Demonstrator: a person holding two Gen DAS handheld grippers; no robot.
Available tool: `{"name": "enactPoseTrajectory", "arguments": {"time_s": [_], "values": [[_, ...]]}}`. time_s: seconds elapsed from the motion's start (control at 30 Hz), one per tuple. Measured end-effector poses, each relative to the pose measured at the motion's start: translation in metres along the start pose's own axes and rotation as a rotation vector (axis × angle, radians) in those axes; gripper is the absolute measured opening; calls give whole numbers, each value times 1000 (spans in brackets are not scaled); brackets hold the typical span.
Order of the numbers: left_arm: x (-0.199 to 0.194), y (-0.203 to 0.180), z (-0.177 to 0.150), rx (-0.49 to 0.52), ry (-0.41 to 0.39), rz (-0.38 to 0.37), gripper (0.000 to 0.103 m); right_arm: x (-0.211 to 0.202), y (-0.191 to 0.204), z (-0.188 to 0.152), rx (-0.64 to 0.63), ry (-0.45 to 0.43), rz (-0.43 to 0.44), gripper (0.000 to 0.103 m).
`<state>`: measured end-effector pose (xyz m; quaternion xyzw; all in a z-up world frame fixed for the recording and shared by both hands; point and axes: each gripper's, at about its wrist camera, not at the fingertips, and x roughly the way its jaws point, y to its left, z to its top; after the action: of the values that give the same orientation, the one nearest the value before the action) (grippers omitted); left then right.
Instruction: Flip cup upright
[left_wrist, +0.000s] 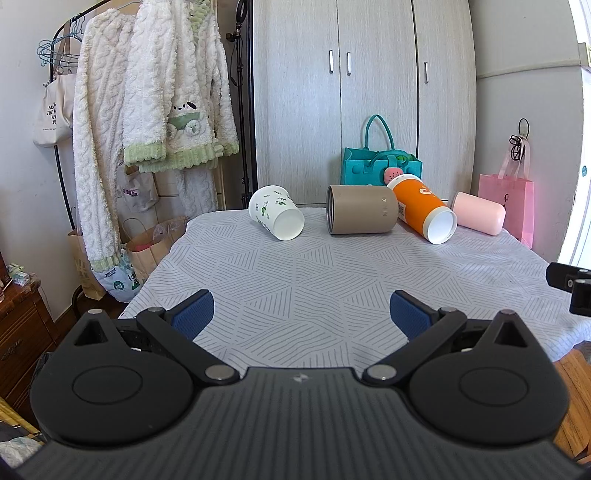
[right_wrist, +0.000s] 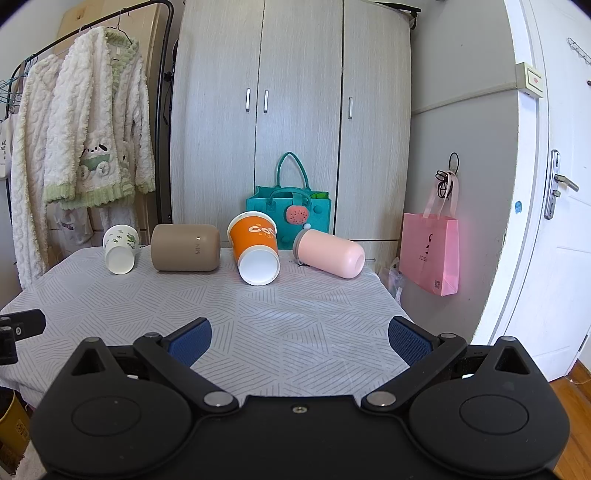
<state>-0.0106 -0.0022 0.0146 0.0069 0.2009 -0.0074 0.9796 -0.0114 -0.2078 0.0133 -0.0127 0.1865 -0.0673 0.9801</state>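
Several cups lie on their sides along the table's far edge: a white leaf-print cup (left_wrist: 276, 213) (right_wrist: 120, 249), a tan cup (left_wrist: 362, 214) (right_wrist: 185, 247), an orange paper cup (left_wrist: 424, 209) (right_wrist: 255, 248) and a pink cup (left_wrist: 479, 213) (right_wrist: 330, 256). My left gripper (left_wrist: 302, 314) is open and empty over the near part of the table, well short of the cups. My right gripper (right_wrist: 300, 341) is open and empty too, over the near right part of the table.
The table (left_wrist: 314, 280) has a grey patterned cloth. A teal bag (left_wrist: 376, 162) stands behind the cups before a wardrobe (right_wrist: 288, 92). A clothes rack (left_wrist: 147, 92) is at the left, a pink bag (right_wrist: 430, 251) and a door (right_wrist: 554, 184) at the right.
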Motion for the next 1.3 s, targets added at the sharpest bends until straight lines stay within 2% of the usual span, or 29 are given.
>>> {"name": "enactPoseTrajectory", "arguments": {"time_s": [1.07, 1.17, 1.3], "values": [[-4, 4, 3, 1, 13, 1, 103, -5, 0, 1, -12, -4, 3, 103], [-2, 8, 7, 17, 28, 3, 103, -9, -4, 7, -31, -3, 49, 103], [-1, 10, 18, 65, 39, 30, 103, -12, -17, 26, -61, 32, 181, 103]]}}
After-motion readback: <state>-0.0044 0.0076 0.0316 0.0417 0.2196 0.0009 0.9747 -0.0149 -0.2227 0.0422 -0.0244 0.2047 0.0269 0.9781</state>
